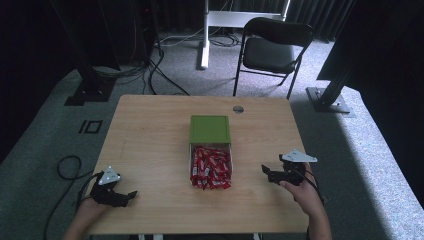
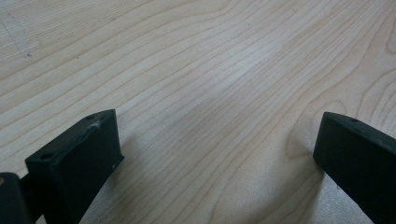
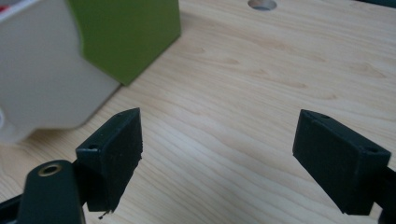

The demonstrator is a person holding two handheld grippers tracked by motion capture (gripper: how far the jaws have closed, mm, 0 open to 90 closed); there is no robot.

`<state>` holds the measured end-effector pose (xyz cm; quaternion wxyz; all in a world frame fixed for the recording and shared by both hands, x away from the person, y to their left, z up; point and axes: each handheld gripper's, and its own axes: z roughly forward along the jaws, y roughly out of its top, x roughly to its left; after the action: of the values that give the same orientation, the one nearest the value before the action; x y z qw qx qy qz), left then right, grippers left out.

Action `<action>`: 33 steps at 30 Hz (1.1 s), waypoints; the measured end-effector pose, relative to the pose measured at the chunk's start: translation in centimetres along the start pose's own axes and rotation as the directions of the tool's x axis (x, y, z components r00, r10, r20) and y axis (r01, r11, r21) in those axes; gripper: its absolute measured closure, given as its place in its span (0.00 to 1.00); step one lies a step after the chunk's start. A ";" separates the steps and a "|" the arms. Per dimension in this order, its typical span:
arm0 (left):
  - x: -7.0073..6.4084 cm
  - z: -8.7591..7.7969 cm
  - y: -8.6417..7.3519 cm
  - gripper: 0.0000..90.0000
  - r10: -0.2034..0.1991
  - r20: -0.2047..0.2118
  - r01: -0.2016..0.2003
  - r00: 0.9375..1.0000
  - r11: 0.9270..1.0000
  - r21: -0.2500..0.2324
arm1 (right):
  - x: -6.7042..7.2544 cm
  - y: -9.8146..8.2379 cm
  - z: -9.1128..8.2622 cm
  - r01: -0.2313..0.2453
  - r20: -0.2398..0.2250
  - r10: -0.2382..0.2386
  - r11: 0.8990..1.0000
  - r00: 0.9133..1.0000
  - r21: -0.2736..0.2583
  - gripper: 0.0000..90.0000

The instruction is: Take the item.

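A green box (image 1: 210, 129) stands at the middle of the wooden table (image 1: 150, 130), with its white drawer (image 1: 210, 167) pulled out toward me. The drawer holds several red candy wrappers (image 1: 211, 170). My left gripper (image 1: 125, 196) rests near the front left corner, open, with bare wood between its jaws (image 2: 219, 154). My right gripper (image 1: 267, 172) sits right of the drawer, open and holding nothing (image 3: 217, 144). In the right gripper view the green box (image 3: 126, 32) and the drawer's white wall (image 3: 42, 79) lie just ahead to the left.
A round cable hole (image 1: 238, 109) sits near the table's far edge. A black folding chair (image 1: 272, 47) stands behind the table. Black frame posts (image 1: 330, 95) flank the table, and a cable (image 1: 67, 167) trails on the carpet at left.
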<state>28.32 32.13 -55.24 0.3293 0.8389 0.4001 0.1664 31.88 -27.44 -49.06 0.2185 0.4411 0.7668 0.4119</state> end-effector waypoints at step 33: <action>0.0 0.0 0.0 0.02 0.000 0.000 0.000 1.000 1.000 0.000 | 5.6 5.8 -0.1 0.076 -0.105 -0.091 0.988 0.990 -0.136 0.17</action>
<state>28.32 32.13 -55.23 0.3292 0.8390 0.4000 0.1665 31.77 -21.11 -44.08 0.2213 0.3697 0.7667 0.4759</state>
